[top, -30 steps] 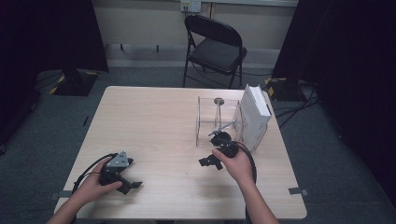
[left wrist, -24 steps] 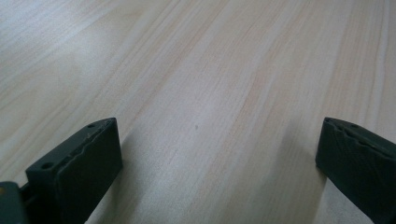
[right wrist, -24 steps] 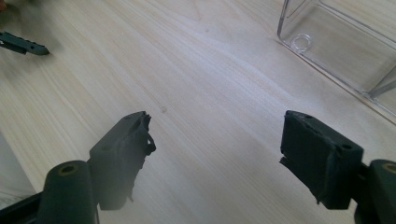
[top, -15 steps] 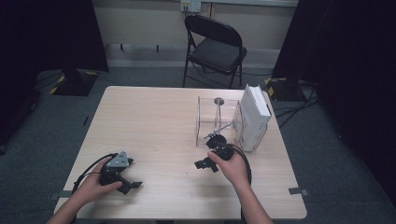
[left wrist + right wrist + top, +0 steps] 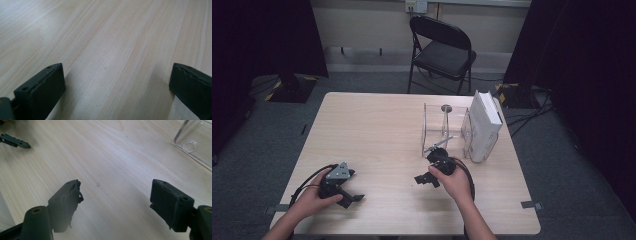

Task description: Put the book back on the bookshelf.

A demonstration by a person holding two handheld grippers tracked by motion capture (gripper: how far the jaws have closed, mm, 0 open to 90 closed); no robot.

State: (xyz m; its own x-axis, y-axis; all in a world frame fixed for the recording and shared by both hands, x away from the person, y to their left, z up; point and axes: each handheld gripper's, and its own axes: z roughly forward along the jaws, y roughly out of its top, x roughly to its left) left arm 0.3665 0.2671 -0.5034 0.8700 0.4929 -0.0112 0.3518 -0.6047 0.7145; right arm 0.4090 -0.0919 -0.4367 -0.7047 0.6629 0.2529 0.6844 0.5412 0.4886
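Note:
My left gripper rests low on the wooden table near its front left, held by a hand; it is open and its jaws stand wide apart over bare wood. My right gripper hovers just in front of a clear acrylic stand and points left across the table. It is open with nothing between its jaws. A corner of the clear stand lies at the upper right of the right gripper view. One jaw tip of the left gripper lies at the upper left of that view.
A white box stands upright against the right side of the clear stand, whose thin post carries a round cap. A black folding chair sits beyond the table's far edge. Cables trail from both grippers.
My right gripper has drifted a little left and toward the table's near edge, away from the clear stand, and sunk slightly. The left gripper has stayed put.

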